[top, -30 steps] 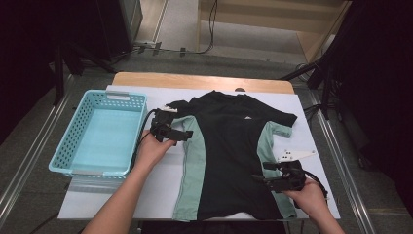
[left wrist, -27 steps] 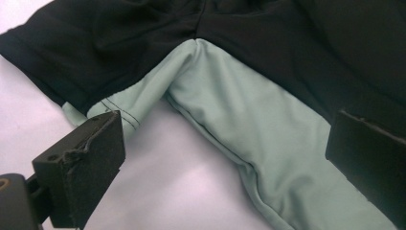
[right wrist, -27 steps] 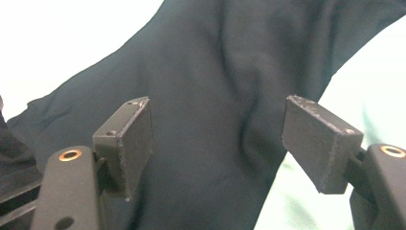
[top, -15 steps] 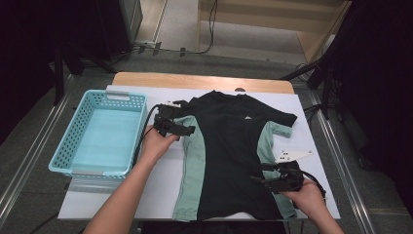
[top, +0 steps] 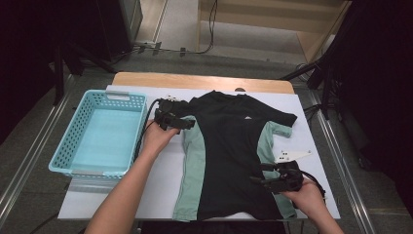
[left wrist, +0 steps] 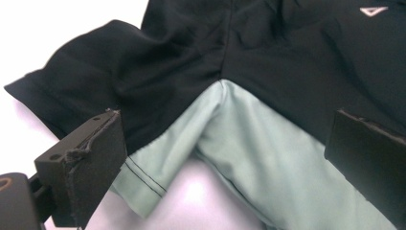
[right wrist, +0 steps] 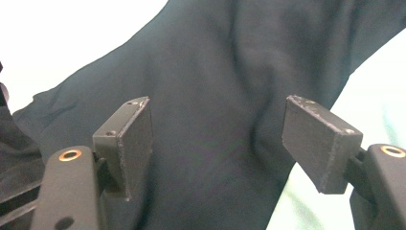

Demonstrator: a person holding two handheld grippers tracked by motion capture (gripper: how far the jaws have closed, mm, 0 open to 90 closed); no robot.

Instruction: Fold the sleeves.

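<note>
My left forearm reaches in from the near edge, angling far and right, its hand wrapped around the left gripper, fingers spread wide and pointing right. My right hand sits near the right corner, holding the right gripper low, its fingers parted, aimed left.

A white-topped table with a wooden far edge stands on grey floor; light wooden furniture lies far, darkness at both sides.
</note>
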